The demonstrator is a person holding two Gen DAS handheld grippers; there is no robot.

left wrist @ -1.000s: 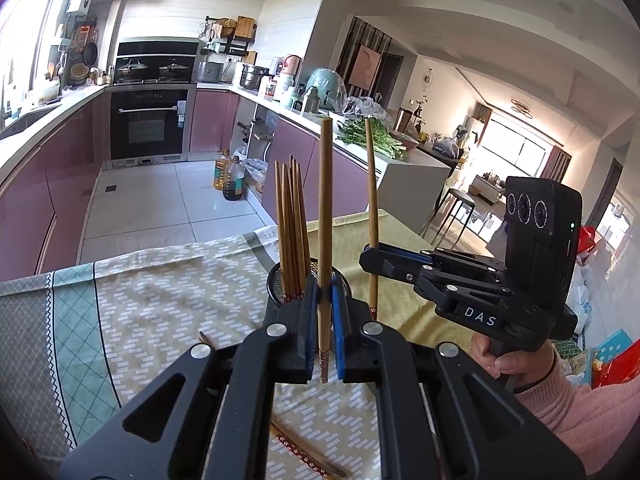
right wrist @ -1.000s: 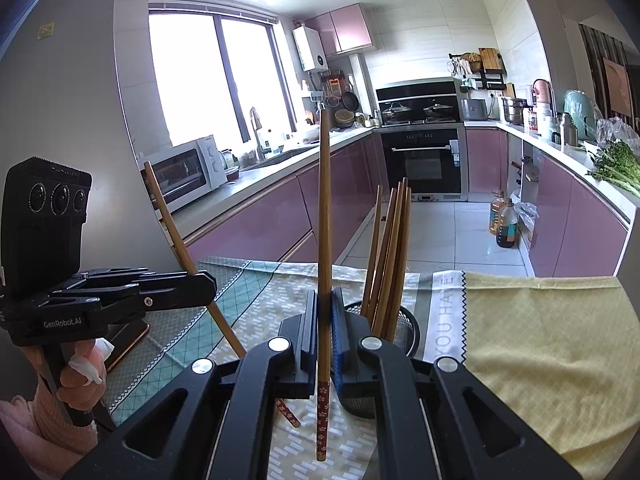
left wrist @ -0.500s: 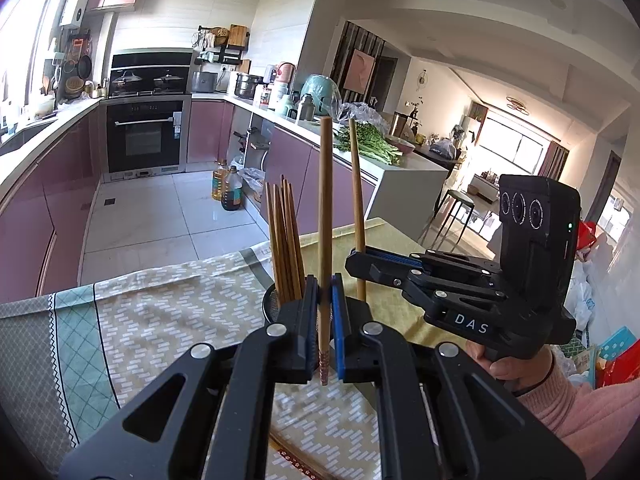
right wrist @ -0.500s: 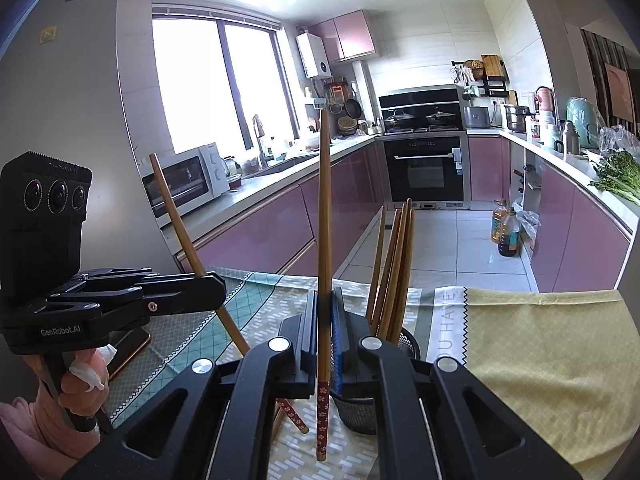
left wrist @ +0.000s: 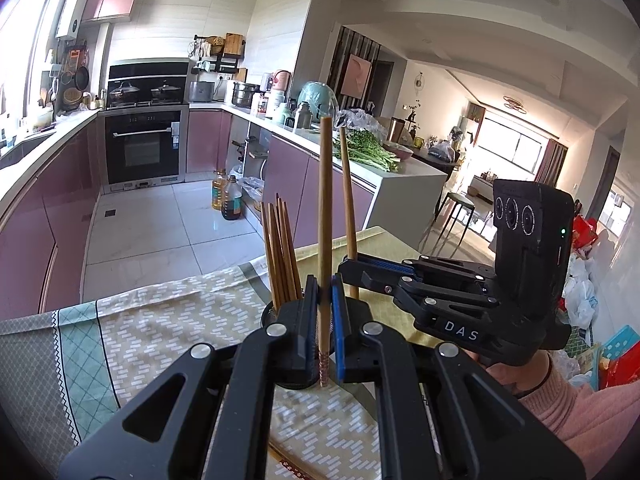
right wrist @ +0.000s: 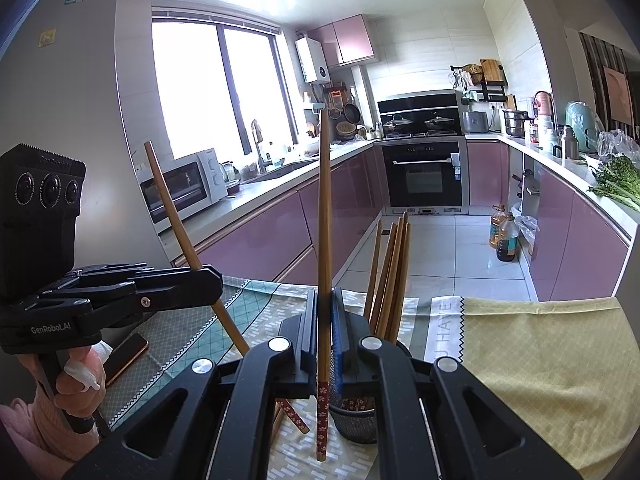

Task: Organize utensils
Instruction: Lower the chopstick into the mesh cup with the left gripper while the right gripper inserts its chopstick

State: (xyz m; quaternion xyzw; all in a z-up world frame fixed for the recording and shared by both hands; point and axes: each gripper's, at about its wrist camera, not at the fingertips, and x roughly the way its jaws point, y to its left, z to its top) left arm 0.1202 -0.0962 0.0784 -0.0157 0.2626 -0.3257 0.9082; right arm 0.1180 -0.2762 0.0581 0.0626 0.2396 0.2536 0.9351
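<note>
My left gripper point(left wrist: 325, 316) is shut on a wooden chopstick point(left wrist: 325, 216), held upright, patterned end down. My right gripper point(right wrist: 325, 344) is shut on another chopstick point(right wrist: 324, 220), also upright. A black mesh holder point(right wrist: 356, 420) stands on the table with several chopsticks point(right wrist: 390, 276) in it; in the left wrist view these chopsticks point(left wrist: 280, 256) rise just behind my left fingers. The right gripper point(left wrist: 352, 270) shows in the left wrist view just right of the holder. The left gripper point(right wrist: 212, 284) shows in the right wrist view, its chopstick point(right wrist: 180, 232) tilted.
The table has a patterned green-and-white cloth point(left wrist: 152, 320) and a yellow cloth point(right wrist: 540, 360). A loose chopstick point(left wrist: 296, 466) lies on the cloth near me. A phone point(right wrist: 124, 356) lies at the left. Kitchen counters and an oven stand beyond the table edge.
Both grippers have moved closer to the holder and to each other, each still holding its chopstick. The right gripper's chopstick now stands close beside the left one.
</note>
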